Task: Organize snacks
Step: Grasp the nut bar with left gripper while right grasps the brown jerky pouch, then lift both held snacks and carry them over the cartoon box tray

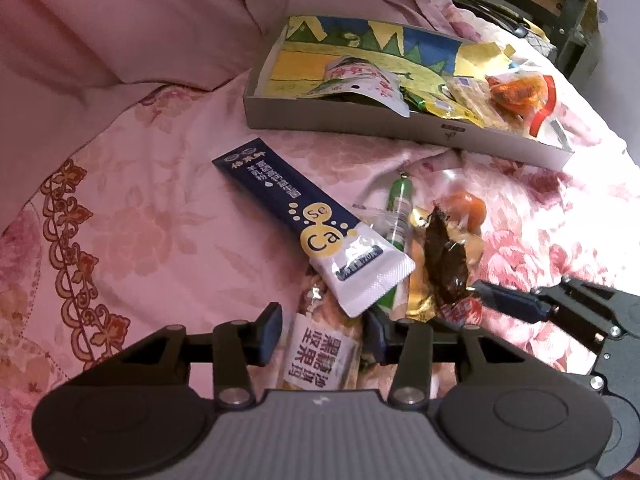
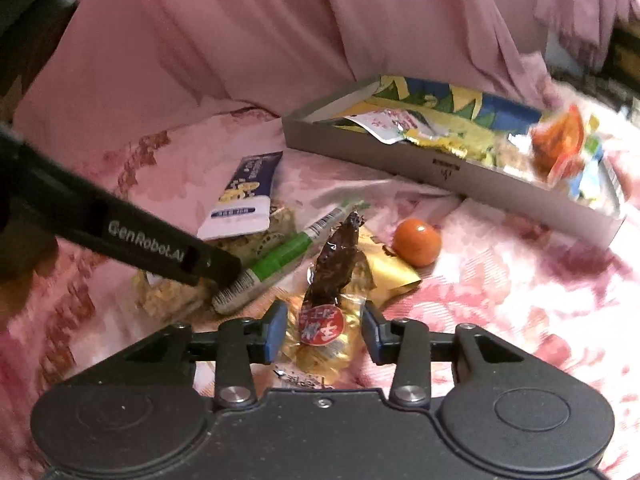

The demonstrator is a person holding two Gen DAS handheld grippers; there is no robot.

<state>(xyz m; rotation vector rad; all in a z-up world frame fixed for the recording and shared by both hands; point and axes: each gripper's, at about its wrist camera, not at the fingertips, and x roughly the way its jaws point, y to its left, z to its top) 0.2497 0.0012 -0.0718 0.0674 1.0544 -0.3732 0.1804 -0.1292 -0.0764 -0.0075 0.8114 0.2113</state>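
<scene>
Snacks, loose, heaped on the pink flowered bedspread (image 1: 120,216) at lower centre of both views; more already lie in the box (image 1: 360,128) at upper right.

Item: nut bar (image 1: 320,356), clear wrapper with white label, between the spread fingers of the left gripper (image 1: 320,328), not yet pinched. A blue and white sachet (image 1: 304,220) lies across its far end.

Item: dark snack in a clear packet (image 2: 328,280) with a red round sticker, between the spread fingers of the right gripper (image 2: 324,330), not yet pinched.

Others close by: green and white stick (image 2: 276,260), gold wrapper (image 2: 388,268), orange ball (image 2: 416,240).

Handling, as judged: close each gripper on one wrapper only, and lift the bar slowly so the sachet slides off.

Box contents: white and pink pouch (image 1: 360,84), yellow-green wrappers, orange-red packet (image 1: 516,88); left part bare.
</scene>
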